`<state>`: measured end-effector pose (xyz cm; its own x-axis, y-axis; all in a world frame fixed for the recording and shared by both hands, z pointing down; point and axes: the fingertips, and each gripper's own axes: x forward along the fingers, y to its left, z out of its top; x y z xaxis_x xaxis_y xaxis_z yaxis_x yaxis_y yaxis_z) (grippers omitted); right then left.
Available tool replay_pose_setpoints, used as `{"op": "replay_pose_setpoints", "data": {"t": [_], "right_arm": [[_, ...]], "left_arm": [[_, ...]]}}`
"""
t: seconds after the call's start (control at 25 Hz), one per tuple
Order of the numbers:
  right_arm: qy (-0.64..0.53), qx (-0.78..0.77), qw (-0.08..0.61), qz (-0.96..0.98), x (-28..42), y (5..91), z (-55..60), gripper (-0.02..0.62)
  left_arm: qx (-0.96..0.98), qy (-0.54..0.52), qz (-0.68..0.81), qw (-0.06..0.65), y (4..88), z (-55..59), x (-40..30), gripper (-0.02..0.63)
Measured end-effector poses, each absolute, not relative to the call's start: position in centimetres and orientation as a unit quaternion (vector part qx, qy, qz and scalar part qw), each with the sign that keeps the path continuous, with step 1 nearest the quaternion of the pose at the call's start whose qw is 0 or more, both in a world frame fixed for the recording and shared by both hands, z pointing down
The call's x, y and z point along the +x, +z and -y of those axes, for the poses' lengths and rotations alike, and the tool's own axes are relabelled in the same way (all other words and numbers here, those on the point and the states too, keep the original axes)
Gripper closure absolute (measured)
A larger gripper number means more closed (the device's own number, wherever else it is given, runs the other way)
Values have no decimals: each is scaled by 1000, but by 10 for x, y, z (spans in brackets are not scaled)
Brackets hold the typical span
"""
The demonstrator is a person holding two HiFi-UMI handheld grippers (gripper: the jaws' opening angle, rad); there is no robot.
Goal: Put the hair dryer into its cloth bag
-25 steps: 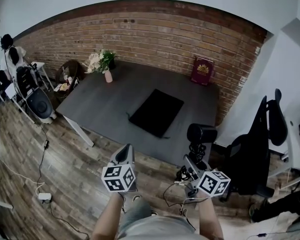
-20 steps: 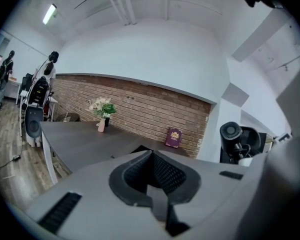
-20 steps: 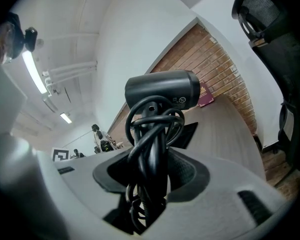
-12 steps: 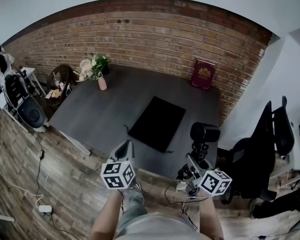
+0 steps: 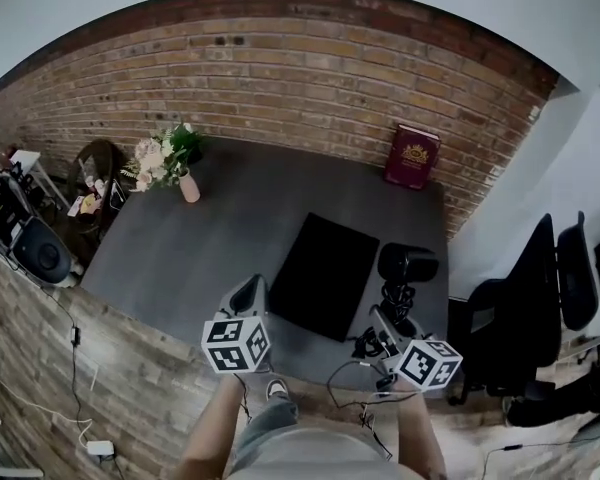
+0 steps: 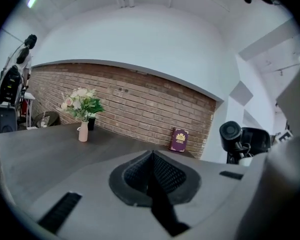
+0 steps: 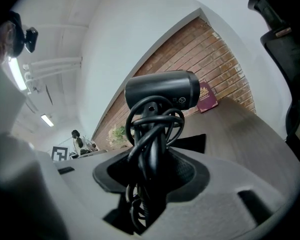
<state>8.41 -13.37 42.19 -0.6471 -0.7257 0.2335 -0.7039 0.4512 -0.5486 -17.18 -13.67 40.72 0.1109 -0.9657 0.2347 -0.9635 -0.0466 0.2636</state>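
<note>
The hair dryer (image 5: 407, 265) stands upright in the right tongs (image 5: 390, 320), which are clamped on its cord-wrapped handle, over the near right edge of the bench (image 5: 210, 248). The flat black cloth bag (image 5: 325, 273) lies just left of it. The left tongs (image 5: 248, 294) are pressed together and empty. A second ago the bag lay farther ahead of both tongs.
</note>
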Motion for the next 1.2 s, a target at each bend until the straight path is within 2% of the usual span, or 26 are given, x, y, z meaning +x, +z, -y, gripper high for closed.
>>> {"op": "replay_pose_setpoints", "data": {"t": [0.52,1.2], "right_arm": [[-334,-466,34,-818,50,435,201,420],[-373,-450,-3,-811,73,468,194,420]], "left_arm": [[757,40,623,194,431,230,-207,600],[732,55,636,238,471,209,-191,600]]}}
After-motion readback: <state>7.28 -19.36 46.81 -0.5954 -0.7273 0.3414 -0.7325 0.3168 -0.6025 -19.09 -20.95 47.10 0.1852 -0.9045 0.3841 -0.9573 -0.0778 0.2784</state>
